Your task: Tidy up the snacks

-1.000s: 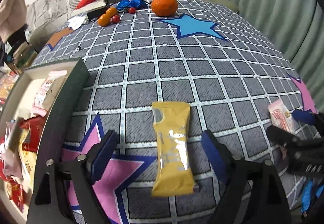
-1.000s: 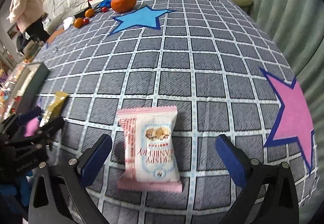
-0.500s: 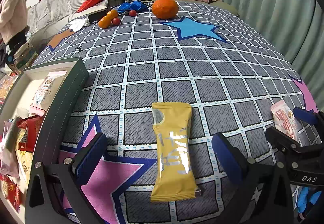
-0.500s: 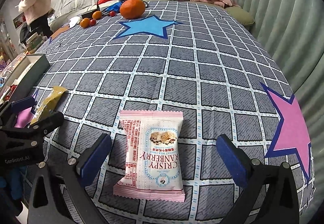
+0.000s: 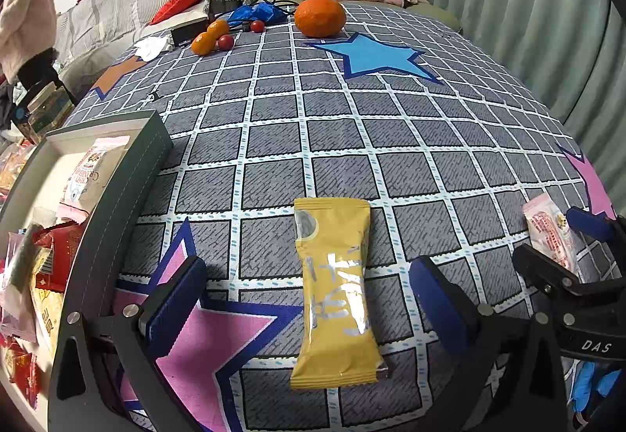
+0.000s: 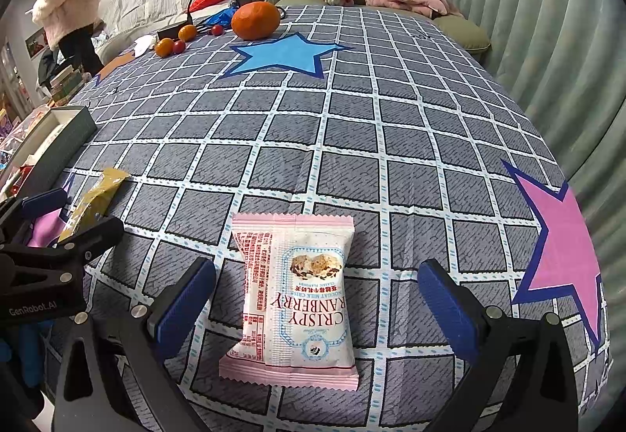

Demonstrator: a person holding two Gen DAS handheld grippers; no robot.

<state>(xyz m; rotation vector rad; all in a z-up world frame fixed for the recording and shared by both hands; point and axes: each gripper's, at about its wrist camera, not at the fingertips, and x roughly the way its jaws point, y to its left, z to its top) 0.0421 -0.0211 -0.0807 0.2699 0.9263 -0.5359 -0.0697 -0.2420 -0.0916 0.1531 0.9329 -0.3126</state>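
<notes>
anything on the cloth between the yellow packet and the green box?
No. In the left wrist view only bare checked cloth and part of a pink star separate the yellow packet from the green box; one pad of the left tongs hovers there.

— What did the tablecloth (image 5: 352,142) look like?
— Woven cloth, matt and a little coarse.
— And the yellow packet (image 5: 336,295)?
— Glossy plastic film with shiny silver foil lettering. The pink packet (image 6: 297,299) was smoother, with crimped ends.
— The gripper pads (image 6: 184,307)?
— Matt blue foam on black plastic arms.
</notes>
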